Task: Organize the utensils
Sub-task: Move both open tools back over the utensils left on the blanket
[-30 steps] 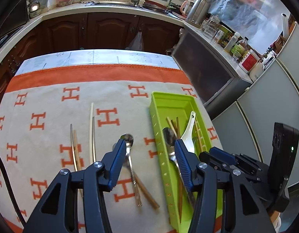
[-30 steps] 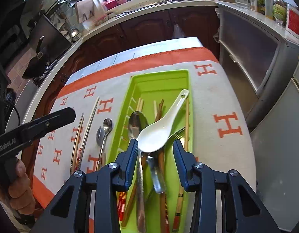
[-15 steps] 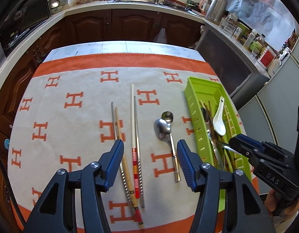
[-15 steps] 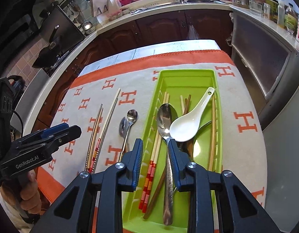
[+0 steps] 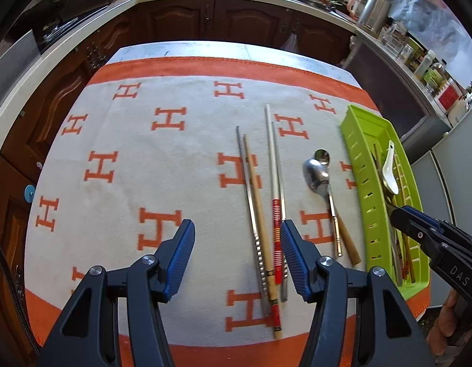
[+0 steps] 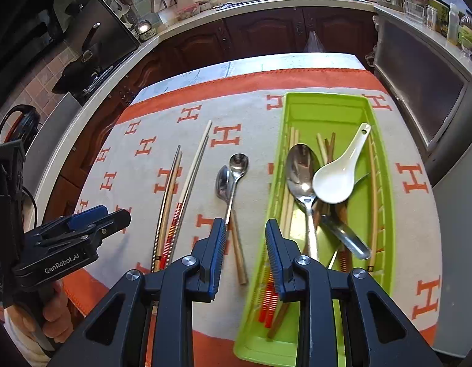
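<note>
Grippers both empty: left gripper (image 5: 237,255) spread wide, right gripper (image 6: 245,250) narrower; centre left jaws over one chopstick pair (image 5: 256,202) before closing, then transfer to green tray (image 6: 324,104).

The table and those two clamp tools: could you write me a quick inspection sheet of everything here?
Surface: cream cloth with orange H pattern covering a table.
Job's things: lime green plastic tray holds a white ceramic soup spoon, a large steel spoon and several chopsticks. On the cloth beside it: two small metal spoons overlapping, and four loose chopsticks, one red-banded.
Clutter: nothing seen on the cloth.
Grippers: left gripper open and holding nothing, above the chopsticks; right gripper open, holding nothing, over the tray's left edge.
Cables: a black cable behind the left gripper.
Surroundings: dark wood kitchen cabinets, countertop with sink, kettle and bottles.
</note>
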The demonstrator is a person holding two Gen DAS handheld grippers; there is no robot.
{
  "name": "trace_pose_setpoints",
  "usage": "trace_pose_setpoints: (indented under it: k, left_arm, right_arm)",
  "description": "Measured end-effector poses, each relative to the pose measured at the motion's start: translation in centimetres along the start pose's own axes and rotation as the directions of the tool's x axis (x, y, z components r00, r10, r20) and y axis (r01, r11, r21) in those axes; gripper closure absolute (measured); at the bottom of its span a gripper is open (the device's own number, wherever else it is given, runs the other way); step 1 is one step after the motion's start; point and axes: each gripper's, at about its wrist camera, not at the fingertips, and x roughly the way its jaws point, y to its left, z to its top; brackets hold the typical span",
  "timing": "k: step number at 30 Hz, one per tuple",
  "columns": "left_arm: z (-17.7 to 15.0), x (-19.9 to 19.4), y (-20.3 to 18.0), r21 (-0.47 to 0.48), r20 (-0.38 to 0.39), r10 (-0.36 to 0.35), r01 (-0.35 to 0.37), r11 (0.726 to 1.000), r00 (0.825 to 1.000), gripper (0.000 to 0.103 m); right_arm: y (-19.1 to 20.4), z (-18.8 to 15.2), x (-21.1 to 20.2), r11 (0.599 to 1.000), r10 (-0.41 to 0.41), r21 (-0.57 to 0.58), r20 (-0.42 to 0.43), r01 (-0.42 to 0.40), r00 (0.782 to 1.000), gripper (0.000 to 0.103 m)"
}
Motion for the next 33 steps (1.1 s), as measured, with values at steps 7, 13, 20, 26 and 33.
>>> trace_pose_setpoints:
  k: [7,13,20,26,33]
  left_arm:
    - [-0.5,1.1,2.0,-0.045,-0.031,-0.006,0.005,0.999,0.999,0.047]
    - [-0.3,1.9,1.5,-0.038,-0.027,-0.034,0.033,0.999,0.999,0.047]
    - [-0.5,4.1,0.2,-0.013,-0.060,-0.009,0.008,1.000,0.998,0.047]
    - [-0.8,5.5,-0.1,0.000,-0.082,0.041,-0.042,0.999,0.996,0.047]
    - [-1.1,6.3,-1.2,0.059,-0.070,0.125,-0.121,0.991,0.990,0.047]
  right_arm:
    - [1.5,-0.4,0.7,0.999,0.036,0.019,0.012,-0.036,0.999,0.075]
    - [2.3,-0.9,1.7,0.998,0.064,0.012,-0.002,-0.064,0.998,0.076]
    - [2.5,-1.4,2.2,0.997,0.080,-0.001,-0.005,-0.080,0.997,0.075]
    - [1.8,-1.4,2.6,0.996,0.093,0.012,-0.003,-0.093,0.996,0.075]
    - [1.8,-1.5,2.6,0.995,0.102,0.004,0.003,-0.102,0.995,0.075]
